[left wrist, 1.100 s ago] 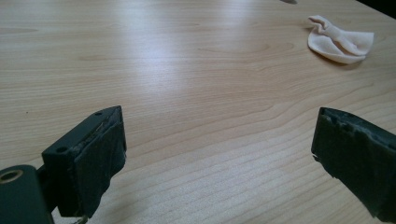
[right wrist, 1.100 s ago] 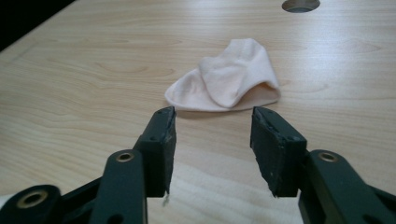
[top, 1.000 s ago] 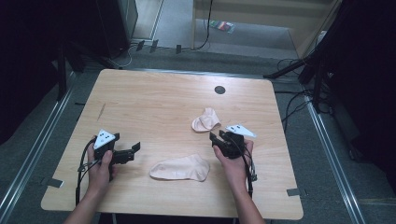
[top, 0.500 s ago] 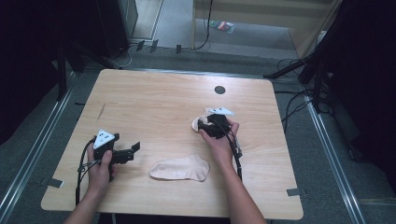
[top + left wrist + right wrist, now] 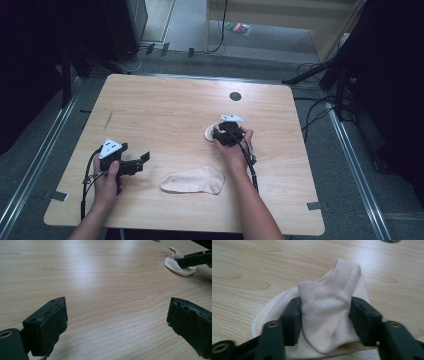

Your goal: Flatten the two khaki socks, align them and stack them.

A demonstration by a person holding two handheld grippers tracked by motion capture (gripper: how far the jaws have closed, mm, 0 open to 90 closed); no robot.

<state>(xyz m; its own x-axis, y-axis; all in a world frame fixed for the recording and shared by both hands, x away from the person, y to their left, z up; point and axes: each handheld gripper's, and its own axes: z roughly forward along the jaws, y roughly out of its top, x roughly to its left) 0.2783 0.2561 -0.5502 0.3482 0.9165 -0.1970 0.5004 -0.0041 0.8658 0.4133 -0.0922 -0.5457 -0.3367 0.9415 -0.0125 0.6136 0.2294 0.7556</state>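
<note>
Nearest me, a flat beige sock (image 5: pixel 192 181) lies on the table (image 5: pixel 165 105), between my two arms and just where it lay a second ago. My left tool (image 5: pixel 134 165) sits at the near left where it was before, its jaws standing wide apart over bare wood with nothing between them.

Farther in and to the right, my right tool (image 5: pixel 218 134) has moved: a second ago it hung at the near right beside the crumpled sock (image 5: pixel 325 322), and now it is down on that sock, left of and beyond its old spot. In the right gripper view its jaws have just been closing and now stand on either side of the bunched fabric, both pads touching it, the ribbed cuff (image 5: pixel 329 282) rising beyond them.

Beyond that, a dark round hole (image 5: pixel 235 96) marks the table's far side.
</note>
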